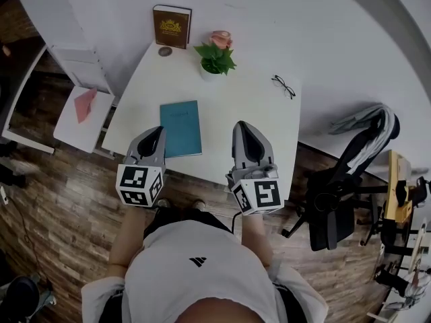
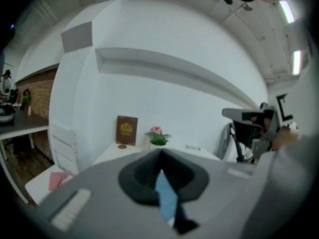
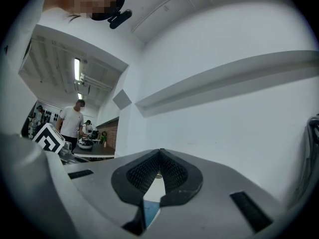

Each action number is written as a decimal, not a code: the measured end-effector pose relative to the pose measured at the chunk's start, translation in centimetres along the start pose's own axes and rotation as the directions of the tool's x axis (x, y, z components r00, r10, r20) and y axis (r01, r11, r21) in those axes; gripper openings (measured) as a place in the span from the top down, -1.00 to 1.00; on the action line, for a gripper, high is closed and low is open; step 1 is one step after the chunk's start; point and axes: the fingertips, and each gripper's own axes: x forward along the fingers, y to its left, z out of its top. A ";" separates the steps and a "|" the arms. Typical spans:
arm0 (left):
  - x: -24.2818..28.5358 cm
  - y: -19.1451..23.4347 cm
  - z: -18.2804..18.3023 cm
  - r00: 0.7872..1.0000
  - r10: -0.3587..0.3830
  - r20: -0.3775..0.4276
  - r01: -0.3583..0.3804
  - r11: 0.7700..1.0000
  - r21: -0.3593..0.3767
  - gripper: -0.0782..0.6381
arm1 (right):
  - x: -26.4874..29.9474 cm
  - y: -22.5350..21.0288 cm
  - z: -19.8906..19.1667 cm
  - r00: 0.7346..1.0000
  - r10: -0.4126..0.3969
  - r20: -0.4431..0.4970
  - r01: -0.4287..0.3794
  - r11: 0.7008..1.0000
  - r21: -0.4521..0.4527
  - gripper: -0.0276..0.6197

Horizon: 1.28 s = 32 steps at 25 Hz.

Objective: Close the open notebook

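The teal notebook (image 1: 180,128) lies closed and flat on the white table (image 1: 262,113), near its front edge. My left gripper (image 1: 156,136) hovers at the notebook's left front corner, jaws shut and empty. A teal sliver of the notebook (image 2: 167,198) shows below the closed jaws in the left gripper view. My right gripper (image 1: 244,130) hangs over the table to the right of the notebook, apart from it. Its jaws meet at the tips with nothing between them. Both grippers point roughly level toward the white wall.
A brown book (image 1: 172,27) leans upright against the wall, a small round disc (image 1: 165,51) before it. A potted plant (image 1: 215,58) and glasses (image 1: 284,86) sit farther back. A low white shelf with pink paper (image 1: 85,105) stands left; an office chair (image 1: 340,197) stands right.
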 end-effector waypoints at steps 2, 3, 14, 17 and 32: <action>-0.9 0.5 0.8 1.000 0.011 0.024 -0.012 1.000 0.014 0.76 | 0.0 0.5 0.3 1.000 -0.003 0.003 0.003 1.000 -0.007 0.92; -1.3 0.8 1.2 0.999 0.015 0.037 -0.016 1.000 0.018 0.76 | 0.0 0.7 0.5 1.000 -0.004 0.005 0.004 1.000 -0.011 0.92; -5.8 2.9 5.6 0.979 0.047 0.199 -0.051 0.999 0.013 0.76 | -1.0 3.0 1.8 1.000 -0.019 0.019 0.020 0.999 -0.044 0.92; -7.0 3.4 6.9 0.965 0.072 0.251 -0.078 0.997 0.014 0.76 | -1.5 3.4 2.2 0.999 -0.026 0.024 0.027 0.998 -0.050 0.92; -10.6 2.8 9.5 0.935 0.078 0.346 -0.111 0.991 0.076 0.76 | -4.4 4.1 3.9 0.996 -0.061 0.060 0.065 0.995 -0.074 0.92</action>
